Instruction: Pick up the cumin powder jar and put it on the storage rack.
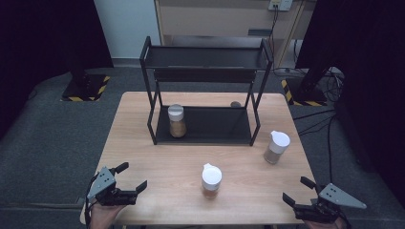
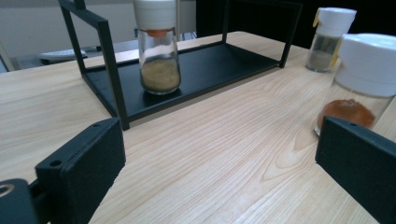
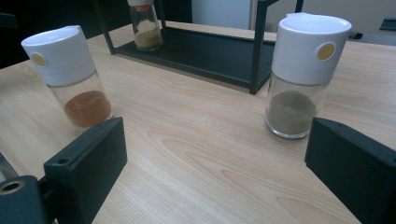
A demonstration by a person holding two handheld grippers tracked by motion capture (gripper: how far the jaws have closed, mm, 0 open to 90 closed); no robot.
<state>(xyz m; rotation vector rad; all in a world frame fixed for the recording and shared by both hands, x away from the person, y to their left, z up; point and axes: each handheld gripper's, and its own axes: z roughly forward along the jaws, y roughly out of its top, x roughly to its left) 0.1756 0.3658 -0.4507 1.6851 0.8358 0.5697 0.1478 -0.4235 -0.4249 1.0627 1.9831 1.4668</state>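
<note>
A black two-tier rack (image 1: pixel 205 136) stands at the back of the wooden table (image 1: pixel 157 162). A white-capped jar of tan powder (image 1: pixel 176 121) (image 2: pixel 159 51) (image 3: pixel 145 28) sits on the rack's lower shelf at its left end. A jar of orange-brown powder (image 1: pixel 211 181) (image 2: pixel 359 88) (image 3: pixel 74 79) stands near the table's front middle. A jar of grey powder (image 1: pixel 276 147) (image 2: pixel 329 39) (image 3: pixel 301 79) stands at the right. My left gripper (image 1: pixel 133 177) (image 2: pixel 219 168) is open at the front left corner. My right gripper (image 1: pixel 297 190) (image 3: pixel 215 163) is open at the front right corner. Both hold nothing.
The rack's upper shelf (image 1: pixel 205 57) is bare. A small dark round spot (image 1: pixel 235 104) lies on the table behind the rack. Grey carpet (image 1: pixel 52 138) surrounds the table, with black stands (image 1: pixel 86 86) and cables (image 1: pixel 325 124) behind.
</note>
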